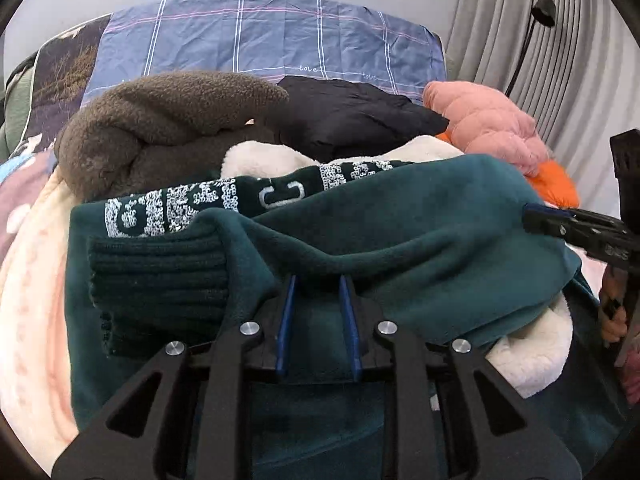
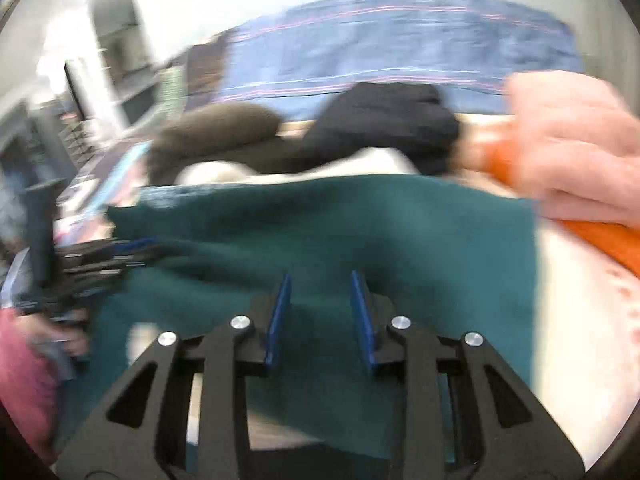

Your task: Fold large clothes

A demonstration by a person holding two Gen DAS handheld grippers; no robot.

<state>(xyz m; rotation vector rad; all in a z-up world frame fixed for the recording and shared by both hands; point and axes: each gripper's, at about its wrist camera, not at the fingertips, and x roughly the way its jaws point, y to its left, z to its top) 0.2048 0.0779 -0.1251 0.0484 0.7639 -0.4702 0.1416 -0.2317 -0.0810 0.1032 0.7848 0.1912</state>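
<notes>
One teal sweatshirt (image 1: 400,240) lies across the near edge of the bed (image 1: 260,36), on top of a heap of other clothes, its ribbed cuff (image 1: 160,280) turned up on the left and one band of pale sequinned lettering (image 1: 180,208) showing along its far fold. The left tool (image 1: 318,280) sits low over the sweatshirt with its two blue pads a narrow gap apart; a ridge of teal fabric rises right at the tips, but whether the pads actually pinch it cannot be told from the left wrist view. The right tool (image 2: 320,276) hangs over the same garment further toward the right edge, its two pads likewise parted over flat cloth — the blur in that view (heavy throughout) leaves it unclear whether anything is nipped between them. Each tool shows in the other's camera at the side of the frame, with part of a hand (image 1: 614,312) behind one. Behind the sweatshirt the heap counts five more pieces: one brown fleece (image 1: 160,120) at the left, one black jacket (image 1: 352,116) in the middle, one pink quilted jacket (image 1: 488,128) and one orange garment (image 1: 556,184) at the right, and one cream fleecy piece (image 1: 256,156) underneath. A blue checked sheet (image 1: 280,40) covers the far end of the bed; grey curtains (image 1: 500,20) hang beyond its right corner.
</notes>
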